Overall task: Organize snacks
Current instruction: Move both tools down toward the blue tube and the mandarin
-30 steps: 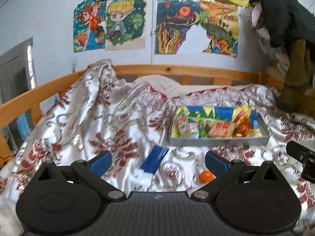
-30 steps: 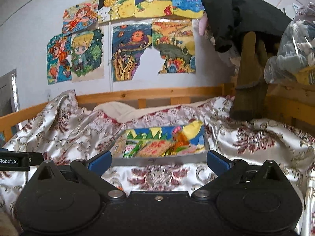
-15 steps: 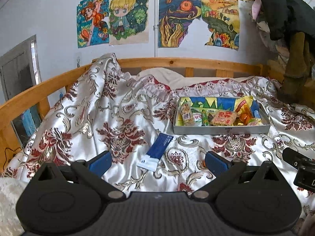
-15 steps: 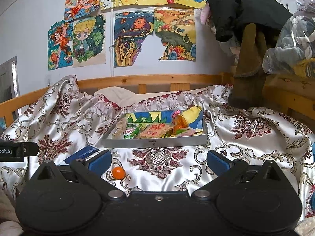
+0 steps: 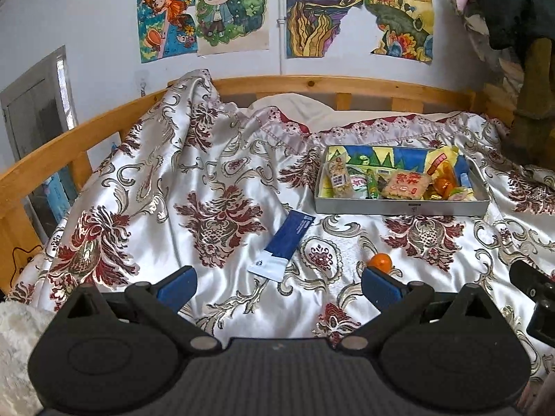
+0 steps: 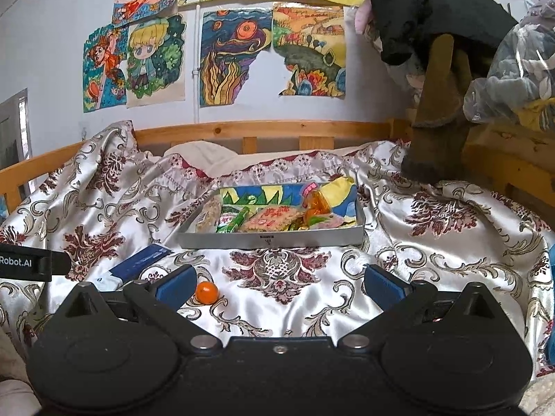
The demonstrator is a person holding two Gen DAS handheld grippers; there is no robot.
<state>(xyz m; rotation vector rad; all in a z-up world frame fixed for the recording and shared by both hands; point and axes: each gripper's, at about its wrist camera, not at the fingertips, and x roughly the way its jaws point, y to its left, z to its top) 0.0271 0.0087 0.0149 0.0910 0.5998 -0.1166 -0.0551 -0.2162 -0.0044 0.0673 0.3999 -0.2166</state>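
A grey tray (image 5: 399,207) full of several wrapped snacks sits on the patterned bedspread; it also shows in the right wrist view (image 6: 270,241). A blue and white snack packet (image 5: 284,242) lies loose left of the tray, also seen in the right wrist view (image 6: 137,265). A small orange fruit (image 5: 380,262) lies in front of the tray, just beyond my left gripper's right finger; in the right wrist view the fruit (image 6: 207,292) is by the left finger. My left gripper (image 5: 279,286) is open and empty. My right gripper (image 6: 279,284) is open and empty, facing the tray.
A wooden bed rail (image 5: 329,86) runs behind the bedspread. Dark clothes and a brown boot (image 6: 437,104) hang at the right. A bagged bundle (image 6: 520,62) sits on the right shelf. Drawings cover the wall.
Both grippers have pulled back and risen from the tray. More bedspread shows in front, and the orange fruit and blue packet have come into the right wrist view.
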